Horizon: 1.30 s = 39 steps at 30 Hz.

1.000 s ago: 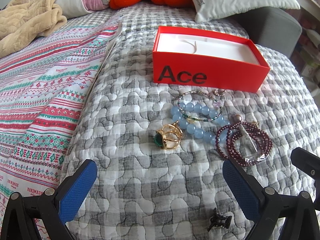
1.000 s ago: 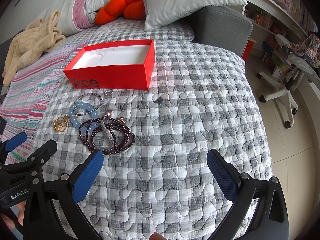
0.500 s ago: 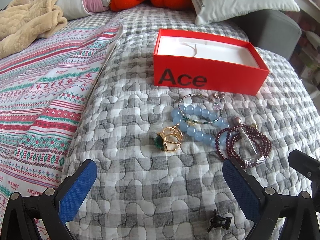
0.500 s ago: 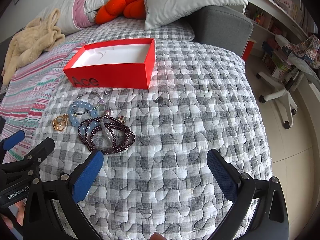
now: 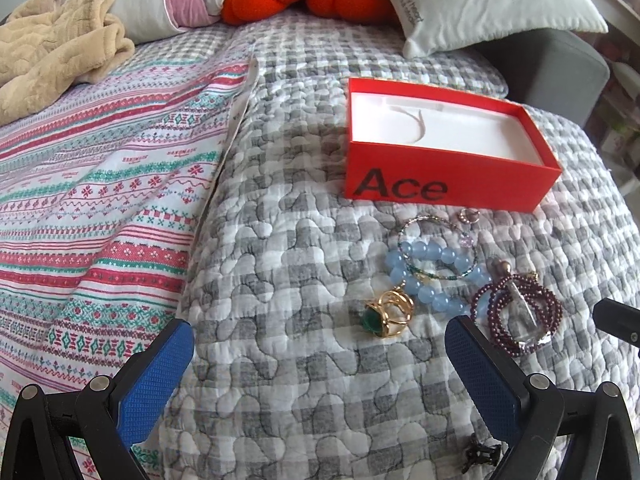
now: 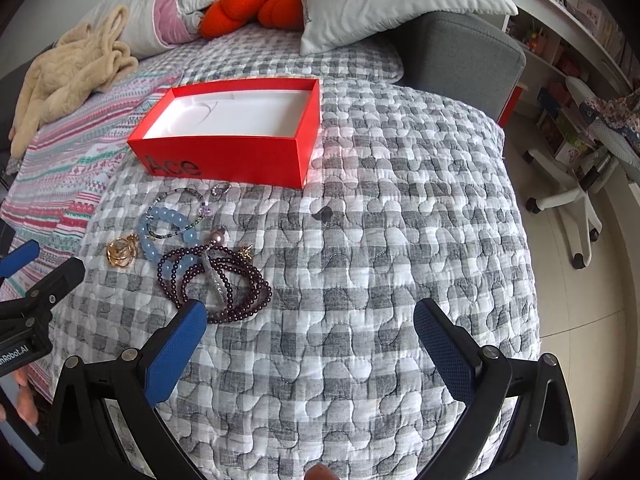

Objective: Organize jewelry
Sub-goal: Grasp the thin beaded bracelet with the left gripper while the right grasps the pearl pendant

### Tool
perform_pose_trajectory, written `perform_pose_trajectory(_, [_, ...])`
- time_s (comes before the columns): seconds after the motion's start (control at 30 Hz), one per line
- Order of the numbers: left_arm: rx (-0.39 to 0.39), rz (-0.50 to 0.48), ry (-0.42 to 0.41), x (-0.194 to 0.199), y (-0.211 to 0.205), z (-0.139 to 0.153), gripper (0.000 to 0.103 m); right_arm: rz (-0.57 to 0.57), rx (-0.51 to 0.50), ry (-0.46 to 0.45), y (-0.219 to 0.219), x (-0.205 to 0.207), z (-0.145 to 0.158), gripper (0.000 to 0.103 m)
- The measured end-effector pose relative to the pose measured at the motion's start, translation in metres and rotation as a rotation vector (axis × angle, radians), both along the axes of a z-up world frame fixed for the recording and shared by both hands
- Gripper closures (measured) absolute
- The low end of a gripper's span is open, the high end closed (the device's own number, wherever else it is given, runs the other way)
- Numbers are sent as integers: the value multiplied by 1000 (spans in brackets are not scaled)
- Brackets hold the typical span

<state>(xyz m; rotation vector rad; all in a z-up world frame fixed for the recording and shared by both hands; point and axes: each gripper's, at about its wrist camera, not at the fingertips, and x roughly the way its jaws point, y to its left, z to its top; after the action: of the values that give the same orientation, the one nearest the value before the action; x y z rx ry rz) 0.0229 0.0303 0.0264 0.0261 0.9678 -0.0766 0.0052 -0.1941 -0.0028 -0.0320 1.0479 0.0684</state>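
An open red box marked "Ace", white inside, sits on the grey checked quilt. In front of it lies a cluster of jewelry: a gold ring with a green stone, a pale blue bead bracelet, a thin green beaded bracelet, a small earring and coiled dark red bead strands. My left gripper is open, just short of the ring. My right gripper is open, its left finger beside the dark red beads.
A small black hair claw lies near my left gripper's right finger. A patterned striped sheet covers the bed's left side, with a beige blanket, pillows and an orange cushion behind. A swivel chair stands off the bed's right edge.
Both grippers have moved a little forward toward the jewelry cluster. Both stay open; nothing on the quilt has moved.
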Motion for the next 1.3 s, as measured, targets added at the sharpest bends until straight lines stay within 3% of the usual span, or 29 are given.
perform_pose_trajectory(0.3, [-110, 20, 45, 14, 13, -17, 0, 35, 84, 56, 3, 21, -12, 0])
perform_pose_trajectory(0.43, [-136, -2, 36, 16, 11, -19, 0, 43, 131, 112, -1, 25, -25, 15])
perform_pose_trajectory(0.6, [-133, -29, -9, 18, 4, -18, 3, 36, 228, 132, -9, 29, -25, 26])
perform_pose_trajectory(0.67, [-150, -42, -5, 21, 3, -20, 4, 39, 239, 147, -8, 30, -29, 40])
perform_pose_trajectory(1.0, [-343, -26, 33, 41, 11, -24, 24, 110, 198, 170, 10, 37, -41, 71])
perform_pose_trajectory(1.1, [-348, -34, 36, 47, 7, -25, 31, 127, 138, 156, 14, 36, -41, 91])
perform_pose_trajectory(1.3, [-358, -41, 60, 62, -3, -33, 52, 98, 175, 124, -5, 35, -31, 95])
